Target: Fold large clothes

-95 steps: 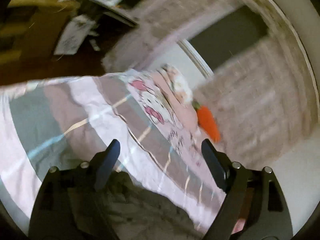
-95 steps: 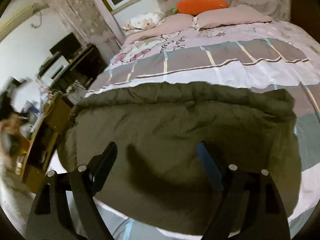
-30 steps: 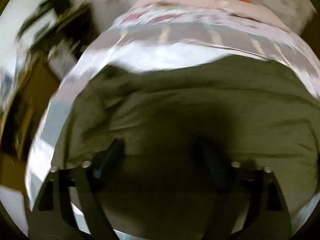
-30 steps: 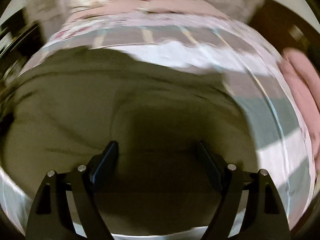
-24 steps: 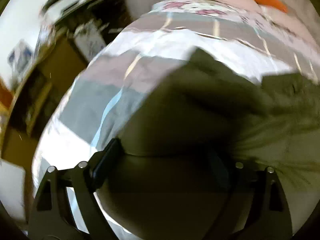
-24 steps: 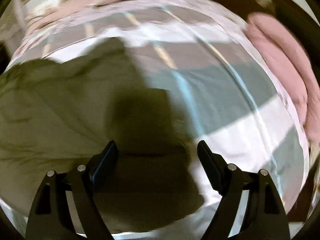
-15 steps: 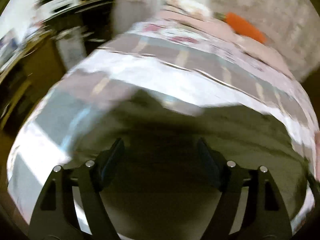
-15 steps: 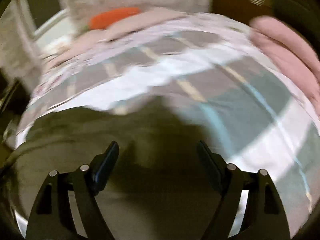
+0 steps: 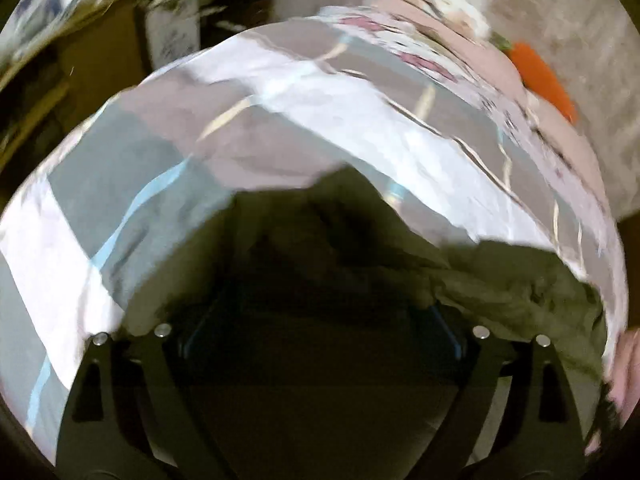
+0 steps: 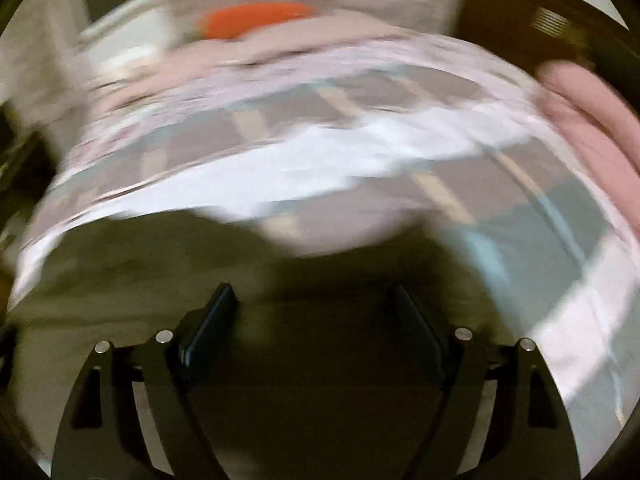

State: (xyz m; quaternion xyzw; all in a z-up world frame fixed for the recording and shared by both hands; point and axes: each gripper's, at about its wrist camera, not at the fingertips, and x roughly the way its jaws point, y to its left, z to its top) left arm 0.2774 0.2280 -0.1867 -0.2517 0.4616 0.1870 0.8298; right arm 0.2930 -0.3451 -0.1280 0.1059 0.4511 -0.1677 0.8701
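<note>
A large olive-green garment (image 9: 516, 292) lies on a bed with a striped grey, white and mauve cover (image 9: 280, 128). In the left wrist view my left gripper (image 9: 320, 304) is open, its fingers wide apart in deep shadow just over the garment's near left part. In the right wrist view the garment (image 10: 132, 256) fills the lower left, and my right gripper (image 10: 316, 308) is open over its right end, holding nothing. Both views are motion-blurred.
An orange carrot-shaped pillow (image 9: 544, 80) and pink pillows lie at the head of the bed; the carrot pillow also shows in the right wrist view (image 10: 256, 20). A pink folded blanket (image 10: 588, 112) lies at the bed's right side. Dark furniture (image 9: 72, 60) stands left of the bed.
Both grippers have swung about over the garment and stayed open. The left view has turned left toward the garment's left end, the right view has lifted toward the head of the bed.
</note>
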